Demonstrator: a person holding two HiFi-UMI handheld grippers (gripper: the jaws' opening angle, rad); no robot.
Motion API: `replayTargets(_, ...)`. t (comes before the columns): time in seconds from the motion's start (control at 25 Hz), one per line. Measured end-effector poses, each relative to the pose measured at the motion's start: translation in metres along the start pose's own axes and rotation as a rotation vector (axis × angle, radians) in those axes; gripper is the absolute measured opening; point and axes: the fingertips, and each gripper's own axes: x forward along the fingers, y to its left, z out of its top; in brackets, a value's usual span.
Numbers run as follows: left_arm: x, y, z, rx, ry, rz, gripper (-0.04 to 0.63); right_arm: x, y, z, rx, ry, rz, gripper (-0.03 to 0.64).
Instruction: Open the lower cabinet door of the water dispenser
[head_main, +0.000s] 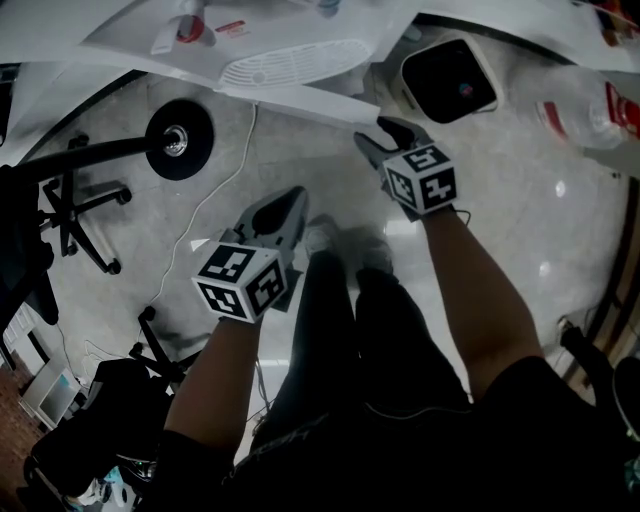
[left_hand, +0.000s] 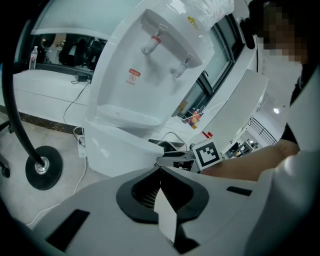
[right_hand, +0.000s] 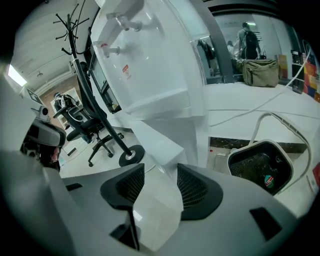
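The white water dispenser (head_main: 290, 65) stands ahead of me, with its taps and drip tray in the left gripper view (left_hand: 150, 75) and the right gripper view (right_hand: 150, 60). Below the tray is the white lower cabinet door (left_hand: 115, 150), which reaches toward my right gripper's jaws as a slanted panel (right_hand: 160, 142). My right gripper (head_main: 385, 135) is open, its jaws (right_hand: 155, 182) right at that panel's near edge with only floor showing between them. Whether it touches the door I cannot tell. My left gripper (head_main: 293, 200) hangs further back, its jaws (left_hand: 160, 172) shut and empty.
A coat stand's round black base (head_main: 180, 140) sits on the floor left of the dispenser, and an office chair (head_main: 85, 215) is further left. A white bin with a dark inside (head_main: 450, 80) stands to the right. A white cable (head_main: 210, 200) trails across the floor.
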Motion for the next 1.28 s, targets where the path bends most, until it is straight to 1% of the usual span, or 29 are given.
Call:
replayTargets(0.24,-0.006,0.004,0.001,0.000,-0.005,0.025,0.000,-0.001,0.013,-0.009,-0.007,0.019,0.027,0.202)
replayTargets(0.48,-0.007,0.002,-0.006,-0.029,-0.007,0.047,0.000,-0.005,0.028,-0.019,-0.031,0.050,0.068,0.202)
replayTargets(0.72,-0.005,-0.002,-0.013,-0.028,0.002,0.058,0.000,-0.018,0.048,-0.031,-0.112,0.087,0.112,0.202)
replayTargets(1.0,-0.007,-0.002,-0.019,-0.073,-0.031,0.089,0.000,-0.030,0.040,-0.016,-0.202,0.073,0.093,0.202)
replayTargets(1.28,-0.015,-0.008,-0.029,-0.100,-0.048,0.106,0.000,-0.027,0.025,0.007,-0.273,0.051,0.086,0.202)
